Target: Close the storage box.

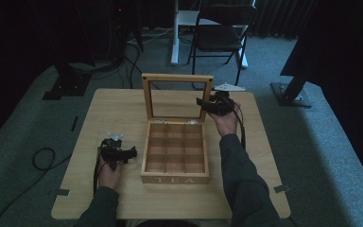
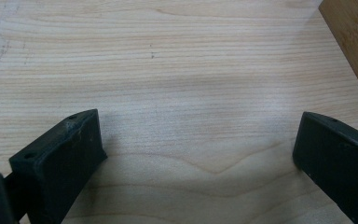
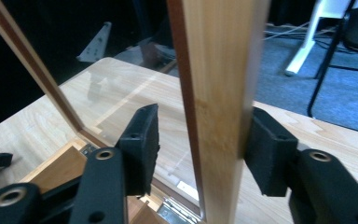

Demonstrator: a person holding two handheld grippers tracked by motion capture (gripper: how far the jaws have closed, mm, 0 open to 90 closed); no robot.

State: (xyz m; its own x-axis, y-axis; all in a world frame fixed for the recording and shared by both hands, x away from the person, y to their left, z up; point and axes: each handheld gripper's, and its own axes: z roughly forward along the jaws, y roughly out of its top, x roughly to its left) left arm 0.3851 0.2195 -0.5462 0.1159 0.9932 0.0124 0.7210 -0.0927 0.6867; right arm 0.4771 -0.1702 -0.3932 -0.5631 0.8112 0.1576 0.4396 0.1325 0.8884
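Right gripper (image 3: 200, 144) straddles the lid (image 1: 177, 96) frame's side rail, jaws not quite pinching. Squeeze squarely before swinging. Left gripper (image 2: 196, 154) rests wide open and empty on the table (image 1: 99, 113).

The desk (image 1: 123, 109) is pale wood with a fine straight grain and a smooth, matt finish. The tea box (image 1: 175, 178) is warmer, honey-coloured wood, smooth and faintly satin. Its raised lid (image 1: 146, 97) has a wooden frame around a clear, glossy pane that mirrors the desk. Small shiny metal hinges (image 3: 179, 207) sit at the lid's foot, at 6 o'clock in the right gripper view. The right hand-held gripper (image 3: 198, 144) has matt black plastic jaws with brass-coloured metal rivets. The left hand-held gripper (image 2: 196, 154) has the same dull black jaws, scuffed at the edges. The floor (image 1: 312, 142) is rough grey carpet.
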